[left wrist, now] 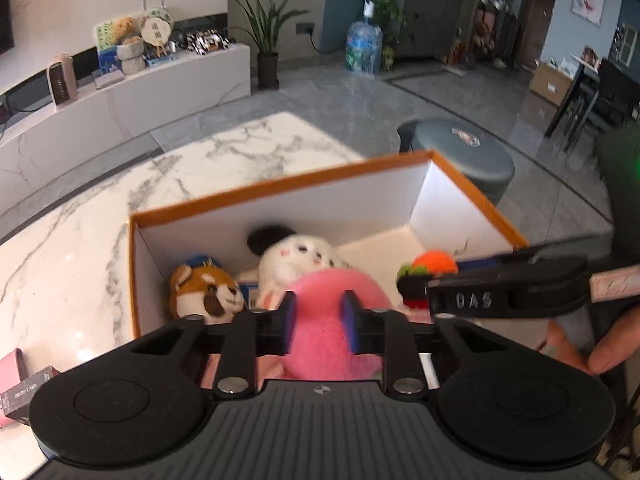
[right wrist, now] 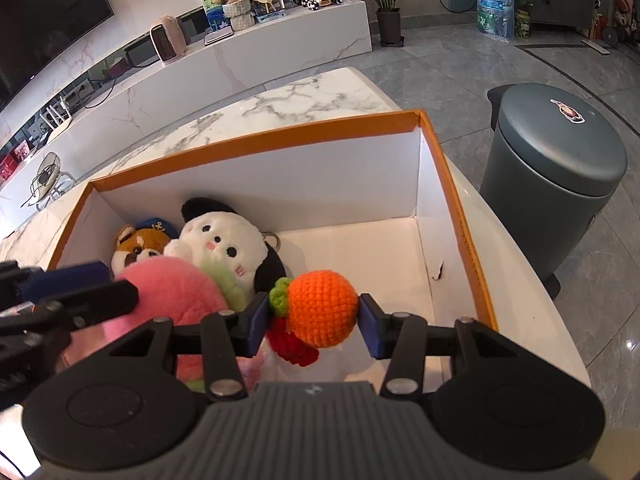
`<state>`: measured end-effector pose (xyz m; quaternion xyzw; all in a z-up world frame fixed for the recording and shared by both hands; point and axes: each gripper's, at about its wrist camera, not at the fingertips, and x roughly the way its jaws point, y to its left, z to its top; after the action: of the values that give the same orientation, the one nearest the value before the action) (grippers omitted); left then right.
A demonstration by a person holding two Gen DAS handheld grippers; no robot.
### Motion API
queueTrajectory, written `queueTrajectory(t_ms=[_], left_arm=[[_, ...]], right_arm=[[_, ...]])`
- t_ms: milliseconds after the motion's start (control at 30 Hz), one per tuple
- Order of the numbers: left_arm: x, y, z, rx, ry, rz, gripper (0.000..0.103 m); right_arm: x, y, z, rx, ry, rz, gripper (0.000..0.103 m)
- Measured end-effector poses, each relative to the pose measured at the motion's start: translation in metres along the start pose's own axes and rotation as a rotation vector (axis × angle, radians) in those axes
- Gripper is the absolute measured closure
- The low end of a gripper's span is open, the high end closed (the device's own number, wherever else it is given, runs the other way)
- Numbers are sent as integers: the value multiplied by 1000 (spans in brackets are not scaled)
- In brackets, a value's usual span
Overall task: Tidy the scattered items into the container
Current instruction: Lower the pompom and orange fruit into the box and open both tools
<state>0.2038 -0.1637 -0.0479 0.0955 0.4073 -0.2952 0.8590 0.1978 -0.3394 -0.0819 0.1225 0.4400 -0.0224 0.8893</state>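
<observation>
An orange-rimmed box (right wrist: 256, 136) with white walls stands on the marble table (left wrist: 120, 220). Inside lie a panda plush (right wrist: 224, 248), a brown animal plush in a blue cap (right wrist: 136, 246) and a round pink plush (right wrist: 172, 296). My right gripper (right wrist: 314, 324) is shut on a crocheted orange fruit (right wrist: 322, 308) with a green leaf and a red piece below. It holds the fruit above the box's near side. My left gripper (left wrist: 320, 320) hovers just over the pink plush (left wrist: 332, 292). Its jaws are nearly together, and the plush shows behind the narrow gap, undeformed.
A grey lidded bin (right wrist: 556, 148) stands on the floor right of the table. A dark card box and a pink item (left wrist: 24, 392) lie on the table to the left of the box. A person's fingers (left wrist: 608, 352) show at the right. The box's right half is bare.
</observation>
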Motion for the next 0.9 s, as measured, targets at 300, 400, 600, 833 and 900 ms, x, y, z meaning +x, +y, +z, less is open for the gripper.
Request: queueTrajectory(t_ms=[300,400,600,833,900], left_arm=[[31,-5,1,9,70,-16,87],[42,-1,-1,-5,113,-21,87],[44,3,-9,-19,117,-37,87],[49,8,-10,-55,139,-59,87],[49,7,-10,-53,138,-54,87]], right_arm=[[-2,5,-1,-23,5,6,52],[-1,6,0,-22,8,8,52],[5,9,-1,-25,26,20,52],[7,15,-1,-19,35,37,52],[8,16,-1,-21,38,34,52]])
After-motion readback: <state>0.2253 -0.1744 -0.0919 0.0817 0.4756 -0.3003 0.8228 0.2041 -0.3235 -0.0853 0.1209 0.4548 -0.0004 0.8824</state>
